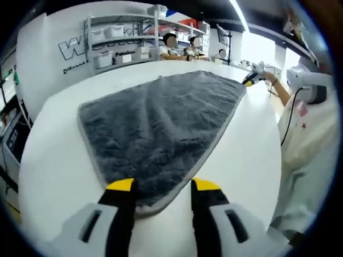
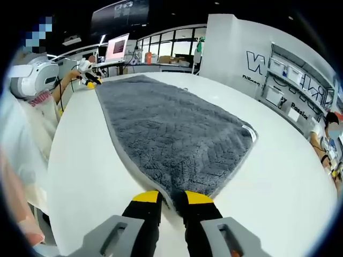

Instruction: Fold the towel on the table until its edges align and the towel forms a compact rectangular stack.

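The grey towel (image 1: 161, 128) lies spread flat on the white table (image 1: 59, 160). In the left gripper view, the left gripper (image 1: 162, 186) sits at the towel's near corner, jaws apart, straddling that corner without clamping it. At the towel's far corner in that view, the right gripper (image 1: 252, 78) shows small. In the right gripper view, the right gripper (image 2: 172, 197) has its jaws drawn close, pinching the towel's (image 2: 171, 134) near corner edge between the yellow tips. The left gripper (image 2: 88, 76) appears at the towel's far corner.

The towel (image 2: 177, 139) corner is hidden between the right gripper (image 2: 172, 199) jaws.
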Action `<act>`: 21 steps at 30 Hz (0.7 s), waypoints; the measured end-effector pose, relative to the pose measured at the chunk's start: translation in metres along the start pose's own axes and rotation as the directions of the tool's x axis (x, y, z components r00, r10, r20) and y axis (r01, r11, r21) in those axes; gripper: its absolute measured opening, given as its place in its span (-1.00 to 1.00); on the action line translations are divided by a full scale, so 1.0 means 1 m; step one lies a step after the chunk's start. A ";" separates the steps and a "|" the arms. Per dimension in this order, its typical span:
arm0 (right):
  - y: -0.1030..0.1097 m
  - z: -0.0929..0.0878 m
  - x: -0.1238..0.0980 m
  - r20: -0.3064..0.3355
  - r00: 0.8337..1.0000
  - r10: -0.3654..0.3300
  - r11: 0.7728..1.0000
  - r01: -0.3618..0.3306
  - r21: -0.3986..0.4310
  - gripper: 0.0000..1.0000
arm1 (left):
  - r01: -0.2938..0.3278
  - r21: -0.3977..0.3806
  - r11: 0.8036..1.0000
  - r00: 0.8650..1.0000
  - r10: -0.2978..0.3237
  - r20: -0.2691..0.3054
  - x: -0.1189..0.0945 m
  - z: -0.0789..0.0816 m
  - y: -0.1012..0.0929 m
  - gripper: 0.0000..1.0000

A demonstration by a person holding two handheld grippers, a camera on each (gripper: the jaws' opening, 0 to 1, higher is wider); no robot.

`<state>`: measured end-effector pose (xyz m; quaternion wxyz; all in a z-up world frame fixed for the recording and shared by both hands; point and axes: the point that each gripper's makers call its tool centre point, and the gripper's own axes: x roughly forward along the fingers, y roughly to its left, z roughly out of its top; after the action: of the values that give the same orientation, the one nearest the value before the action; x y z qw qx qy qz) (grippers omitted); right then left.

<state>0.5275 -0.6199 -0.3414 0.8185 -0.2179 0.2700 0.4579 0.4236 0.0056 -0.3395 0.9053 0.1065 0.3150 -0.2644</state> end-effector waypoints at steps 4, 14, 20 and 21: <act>0.000 0.000 0.000 -0.004 1.000 0.003 1.000 -0.003 -0.004 -0.67 | -0.005 -0.001 1.000 1.000 0.005 0.014 -0.001 0.000 0.002 -0.17; -0.004 -0.002 -0.001 -0.008 0.999 -0.032 0.998 0.032 -0.058 -0.84 | -0.009 0.039 0.999 1.000 0.009 0.001 -0.001 0.002 0.003 -0.59; -0.006 -0.001 -0.001 0.002 0.999 -0.037 0.998 0.037 -0.053 -0.91 | -0.038 0.051 0.998 0.999 0.039 -0.020 -0.003 0.003 0.007 -0.73; -0.006 0.000 -0.001 0.005 0.999 -0.036 0.998 0.036 -0.052 -0.91 | -0.042 0.056 0.998 0.999 0.044 -0.033 -0.005 0.003 0.007 -0.75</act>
<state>0.5317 -0.6239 -0.3401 0.8212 -0.2431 0.2524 0.4504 0.4258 0.0128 -0.3343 0.9020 0.1426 0.3205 -0.2516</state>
